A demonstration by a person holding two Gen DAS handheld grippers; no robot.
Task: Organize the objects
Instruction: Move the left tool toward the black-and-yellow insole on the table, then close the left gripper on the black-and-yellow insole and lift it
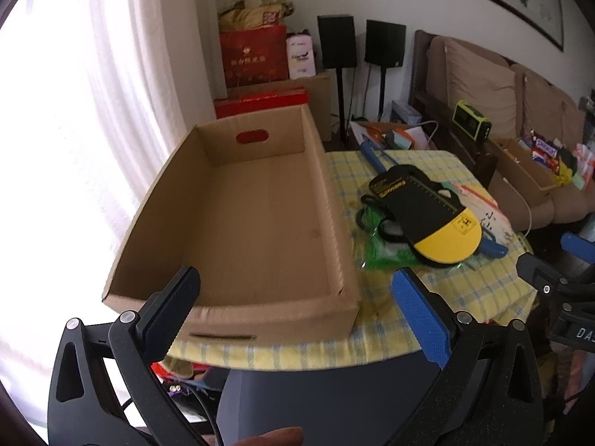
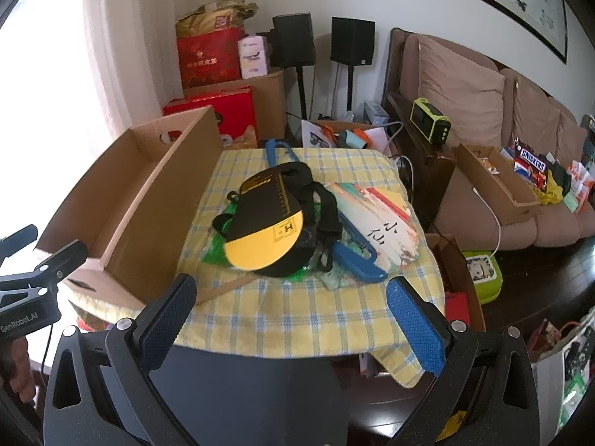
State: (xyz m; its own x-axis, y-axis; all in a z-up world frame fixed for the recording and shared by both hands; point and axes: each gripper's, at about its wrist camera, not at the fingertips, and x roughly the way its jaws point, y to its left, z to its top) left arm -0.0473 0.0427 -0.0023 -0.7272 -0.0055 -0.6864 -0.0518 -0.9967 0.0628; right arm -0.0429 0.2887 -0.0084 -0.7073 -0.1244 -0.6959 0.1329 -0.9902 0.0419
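Checked tablecloth point(image 2: 297, 316), pile point(image 2: 267, 230) beyond spread right tongs point(image 2: 293, 323)

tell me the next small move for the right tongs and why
Probably ease the open right tongs forward toward the black-and-yellow card-backed pack topping the pile on the yellow checked tablecloth. The brown cardboard box beside it looks empty, and neither tongs holds anything; the left tongs face the box.

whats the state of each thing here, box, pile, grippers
cardboard box: open-topped, empty, upright on the table
black and yellow pack: lying on top of the pile, beside the box
blue tool: lying partly under the pile
paper fan: spread open, flat
left gripper: open, holding nothing
right gripper: open, holding nothing
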